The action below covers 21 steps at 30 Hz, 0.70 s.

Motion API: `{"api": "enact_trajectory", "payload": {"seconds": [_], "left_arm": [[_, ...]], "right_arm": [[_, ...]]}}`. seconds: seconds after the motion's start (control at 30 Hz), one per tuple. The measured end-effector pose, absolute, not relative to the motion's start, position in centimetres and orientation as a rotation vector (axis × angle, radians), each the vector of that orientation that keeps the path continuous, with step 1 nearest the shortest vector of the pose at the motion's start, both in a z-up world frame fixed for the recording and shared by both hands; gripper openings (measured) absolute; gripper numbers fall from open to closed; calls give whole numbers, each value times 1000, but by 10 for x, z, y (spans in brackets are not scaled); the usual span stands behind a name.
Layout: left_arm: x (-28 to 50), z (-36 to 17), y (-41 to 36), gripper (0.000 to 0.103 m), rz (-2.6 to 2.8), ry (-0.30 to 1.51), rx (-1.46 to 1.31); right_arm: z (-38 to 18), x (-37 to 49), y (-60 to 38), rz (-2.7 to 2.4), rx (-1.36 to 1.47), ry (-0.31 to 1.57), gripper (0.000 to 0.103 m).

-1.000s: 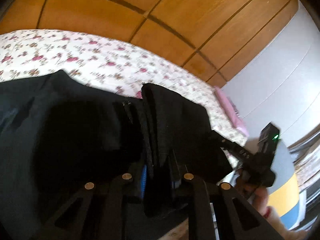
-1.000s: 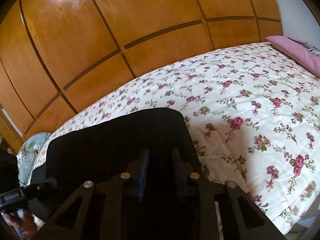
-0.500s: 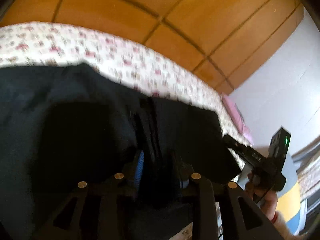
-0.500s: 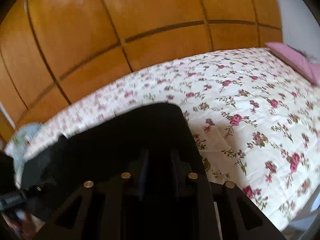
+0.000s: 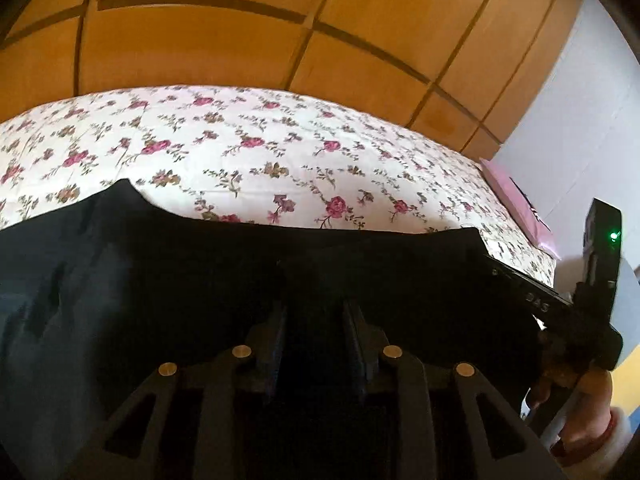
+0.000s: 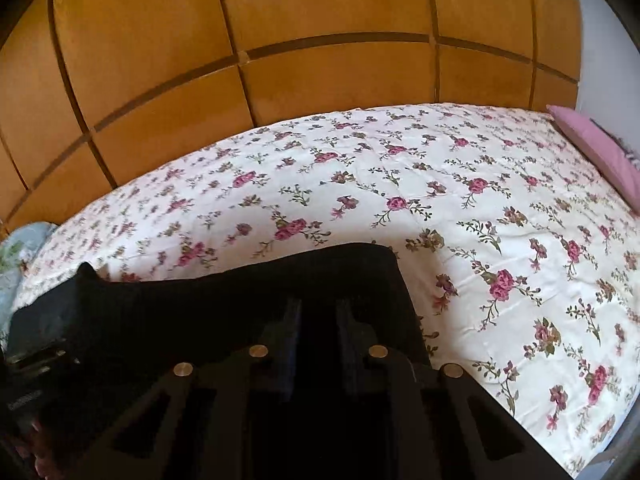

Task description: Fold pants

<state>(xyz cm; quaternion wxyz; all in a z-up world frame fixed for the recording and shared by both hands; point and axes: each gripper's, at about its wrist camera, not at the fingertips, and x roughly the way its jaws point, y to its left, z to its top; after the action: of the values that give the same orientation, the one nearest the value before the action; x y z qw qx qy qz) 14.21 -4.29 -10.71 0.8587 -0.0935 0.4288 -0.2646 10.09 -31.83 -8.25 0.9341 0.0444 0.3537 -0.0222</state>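
Wood panel wall (image 5: 208,44) fills the top of both wrist views, ahead of my 2 grippers. Below it, the floral bedspread (image 6: 400,184) runs across, beyond my fingertips and off to the right of my right gripper. White wall (image 5: 568,120) sits far right of my left gripper.

Black pants (image 5: 168,288) lie on the bedspread, directly in front of and under both tools. In the left view the cloth spreads wide to the left of my fingers, top edge stretched roughly level between the 2 grippers, with 1 small peak at upper left. In the right view the pants (image 6: 224,300) end at a rounded corner just right of my fingers.

Left gripper (image 5: 316,316): fingers close together with dark fabric between them, so pinching the pants. Right gripper (image 6: 318,316): same, narrow gap packed with black cloth, clamped on the pants.

Pink pillow (image 6: 596,152) far right on the bed. From the left view, my right gripper's body (image 5: 560,304) shows at right, green LED lit, with my right hand (image 5: 580,408) below it.
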Motion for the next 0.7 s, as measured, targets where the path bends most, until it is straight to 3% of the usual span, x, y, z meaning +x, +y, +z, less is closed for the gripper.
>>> {"api": "enact_trajectory", "payload": {"seconds": [0.17,0.33,0.7], "left_arm": [[131,-102,-30,29,-579,864,-257],[105,-93,4,32,-524,834,-337],[42,-85,88,32,-354,747,-390]], "right_arm": [[-85,95,-318,-36,79,668,14],[-62,61,-308,47,187,640,22],[-93,16,-192,348,-25,729,22]]}}
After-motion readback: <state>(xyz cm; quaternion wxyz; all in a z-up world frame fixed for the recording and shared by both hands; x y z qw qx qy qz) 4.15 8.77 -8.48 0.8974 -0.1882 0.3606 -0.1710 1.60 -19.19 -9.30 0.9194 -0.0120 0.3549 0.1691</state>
